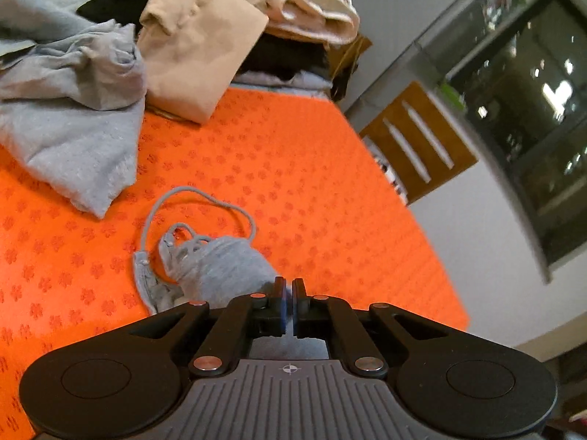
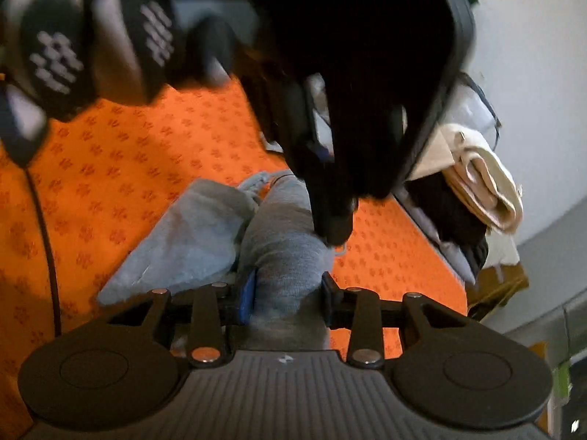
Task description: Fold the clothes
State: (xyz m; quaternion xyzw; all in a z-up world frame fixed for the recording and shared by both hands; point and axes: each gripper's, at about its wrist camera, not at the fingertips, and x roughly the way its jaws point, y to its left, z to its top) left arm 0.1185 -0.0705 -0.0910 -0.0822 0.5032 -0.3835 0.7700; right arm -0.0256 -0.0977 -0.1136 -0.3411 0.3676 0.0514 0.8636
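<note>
Left wrist view: left tongs (image 1: 290,289) pinched nearly shut on the grey garment (image 1: 227,267). Right tongs (image 2: 288,293), half-spread, clamp the same grey roll (image 2: 282,249) over the orange mat (image 1: 293,168).

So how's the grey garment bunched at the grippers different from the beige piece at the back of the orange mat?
The grey garment is bunched into a roll with a loose drawstring trailing, while the beige piece lies flatter, its lower corner on the mat. The grey one is pinched by the left gripper, with the right gripper closed around it; the beige one is untouched. Both rest on the orange mat.
</note>
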